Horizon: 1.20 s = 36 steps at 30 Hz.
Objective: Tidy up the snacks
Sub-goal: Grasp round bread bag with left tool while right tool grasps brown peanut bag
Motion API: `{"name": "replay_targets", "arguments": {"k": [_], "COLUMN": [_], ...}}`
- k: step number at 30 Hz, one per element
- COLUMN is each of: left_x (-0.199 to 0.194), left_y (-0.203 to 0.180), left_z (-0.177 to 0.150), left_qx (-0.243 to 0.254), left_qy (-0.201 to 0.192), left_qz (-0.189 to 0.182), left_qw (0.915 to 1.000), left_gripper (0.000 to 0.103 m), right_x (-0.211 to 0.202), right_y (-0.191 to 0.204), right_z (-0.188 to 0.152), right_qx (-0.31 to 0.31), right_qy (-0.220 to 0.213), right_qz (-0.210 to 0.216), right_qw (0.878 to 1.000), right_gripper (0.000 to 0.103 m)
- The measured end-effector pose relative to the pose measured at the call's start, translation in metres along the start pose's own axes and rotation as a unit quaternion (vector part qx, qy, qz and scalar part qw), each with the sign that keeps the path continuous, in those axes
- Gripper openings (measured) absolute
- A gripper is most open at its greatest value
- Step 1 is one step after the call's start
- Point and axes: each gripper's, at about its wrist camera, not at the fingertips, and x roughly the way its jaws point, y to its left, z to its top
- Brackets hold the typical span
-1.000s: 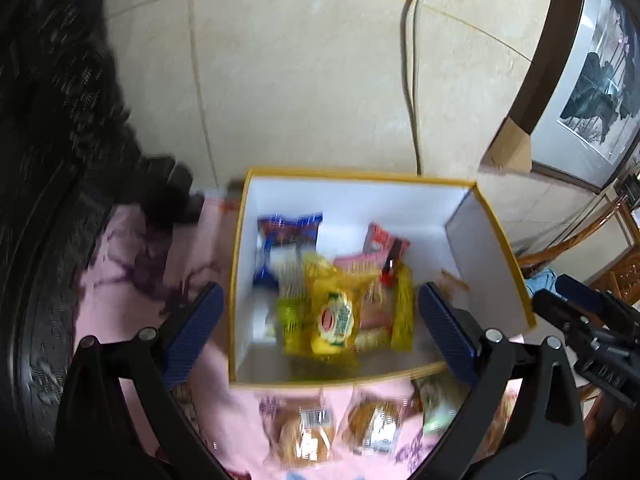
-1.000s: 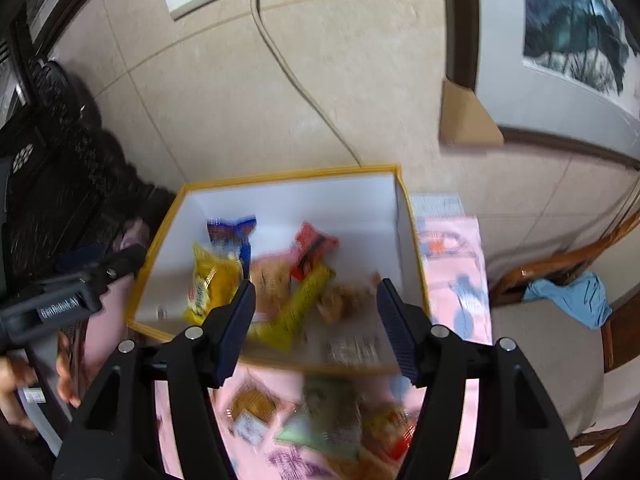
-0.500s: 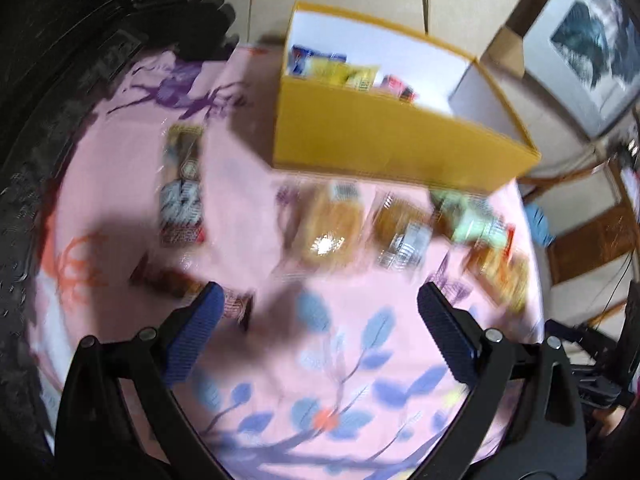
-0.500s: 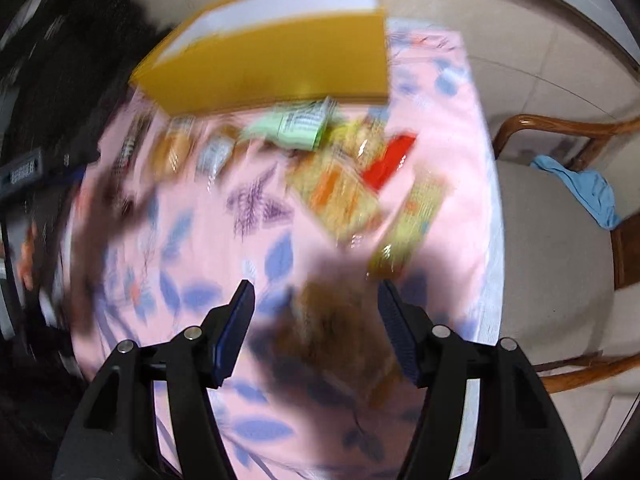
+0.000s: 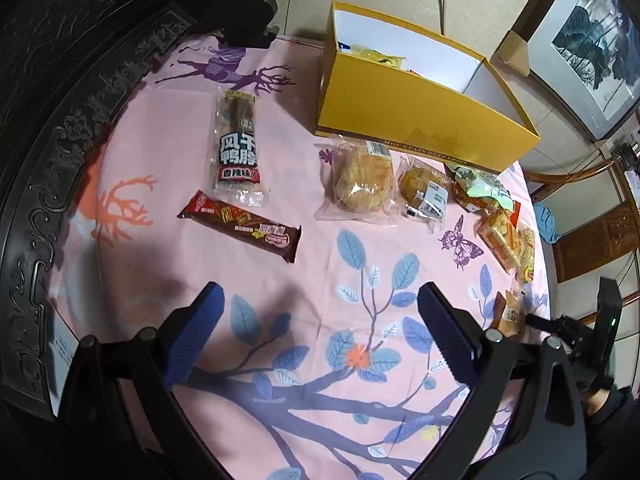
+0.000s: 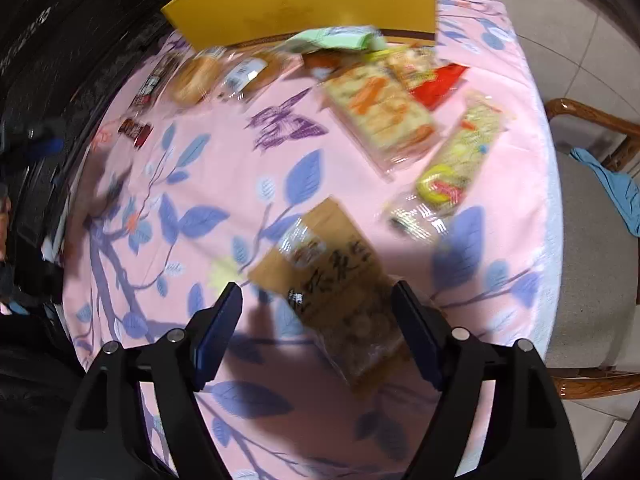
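1. The left gripper (image 5: 320, 312) hangs above the pink flowered cloth (image 5: 280, 288) on the desk, its fingers (image 5: 200, 324) spread wide and holding nothing; only bare cloth lies between them.
2. Beyond the left fingers, toward the far left, lies a brown bar packet (image 5: 240, 226), with a clear packet with bold lettering (image 5: 238, 152) just past it.
3. The yellow box (image 5: 420, 120) stands at the far edge of the desk with some snacks inside; two bagged buns (image 5: 364, 182) lie just in front of it.
4. The right gripper (image 6: 316, 320) also has its fingers (image 6: 218, 328) released and apart. A brown paper snack bag (image 6: 340, 284) lies flat on the cloth between them, nearer the right finger, though contact cannot be told.
5. Farther off on the right lie a cracker packet (image 6: 380, 112), a long yellow-ended packet (image 6: 456, 164), a red wrapper (image 6: 438, 84) and a green packet (image 6: 336, 38) beside the box; this view is blurred.
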Motion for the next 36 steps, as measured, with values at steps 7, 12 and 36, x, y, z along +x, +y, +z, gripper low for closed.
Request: {"name": "replay_targets", "arguments": {"k": [7,12,36], "left_x": [0.008,0.015,0.155], "left_y": [-0.010,-0.012,-0.057], "left_z": [0.004,0.017,0.084], "left_qx": [0.008,0.006,0.030], "left_qy": [0.005,0.004,0.033], "left_qz": [0.003,0.012,0.092], "left_qw": [0.9999,0.9999,0.9948], "left_gripper": [0.099,0.099,0.055], "right_x": [0.015,0.023,0.033], "right_y": [0.008,0.001,0.032], "right_z": [0.011,0.012,0.024], "right_qx": [-0.031,-0.034,0.011], "right_qy": [-0.039,-0.027,-0.022], "right_qz": [-0.074,-0.076,-0.066], "right_qw": [0.996,0.996,0.998], "right_gripper": [0.079,0.069,0.052]}}
